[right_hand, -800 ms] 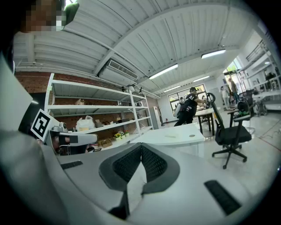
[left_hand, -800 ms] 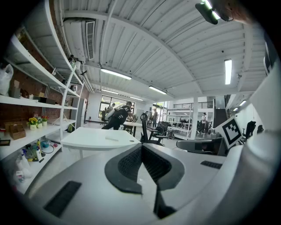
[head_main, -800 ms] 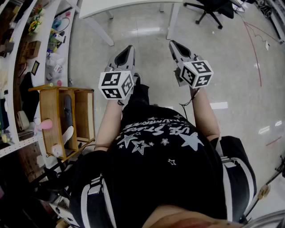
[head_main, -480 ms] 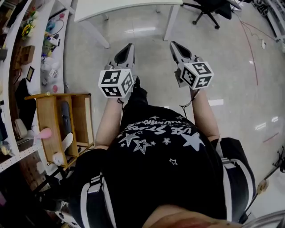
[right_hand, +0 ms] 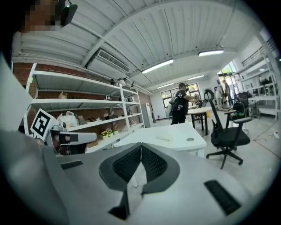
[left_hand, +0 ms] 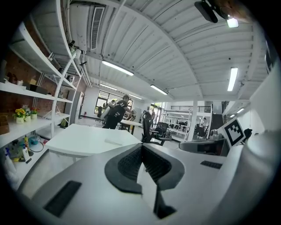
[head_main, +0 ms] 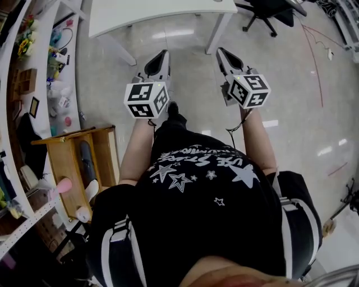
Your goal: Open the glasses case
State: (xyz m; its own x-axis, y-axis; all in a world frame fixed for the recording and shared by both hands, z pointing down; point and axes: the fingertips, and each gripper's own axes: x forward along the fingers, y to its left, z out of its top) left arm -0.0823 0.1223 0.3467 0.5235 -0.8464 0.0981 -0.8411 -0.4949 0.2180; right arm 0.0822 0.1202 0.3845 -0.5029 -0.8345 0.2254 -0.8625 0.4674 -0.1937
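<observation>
No glasses case can be made out for certain. A white table (head_main: 157, 11) stands ahead; in the gripper views a small flat thing (right_hand: 163, 139) and a round spot (right_hand: 189, 139) lie on its top (left_hand: 88, 138). My left gripper (head_main: 161, 54) and right gripper (head_main: 220, 51) are held side by side over the floor, pointing at the table and apart from it. In the left gripper view the left gripper (left_hand: 141, 147) has its jaws closed together with nothing between them. The right gripper (right_hand: 141, 147) is likewise shut and empty.
White shelves with small items (head_main: 33, 67) run along the left, with a wooden rack (head_main: 73, 162) beside them. A black office chair (head_main: 269, 14) stands right of the table. A person in dark clothes (right_hand: 180, 107) stands at a farther table.
The table has come nearer and fills more of the head view's top; the wooden rack has slid down the picture. Both grippers keep the same pose, jaws unchanged.
</observation>
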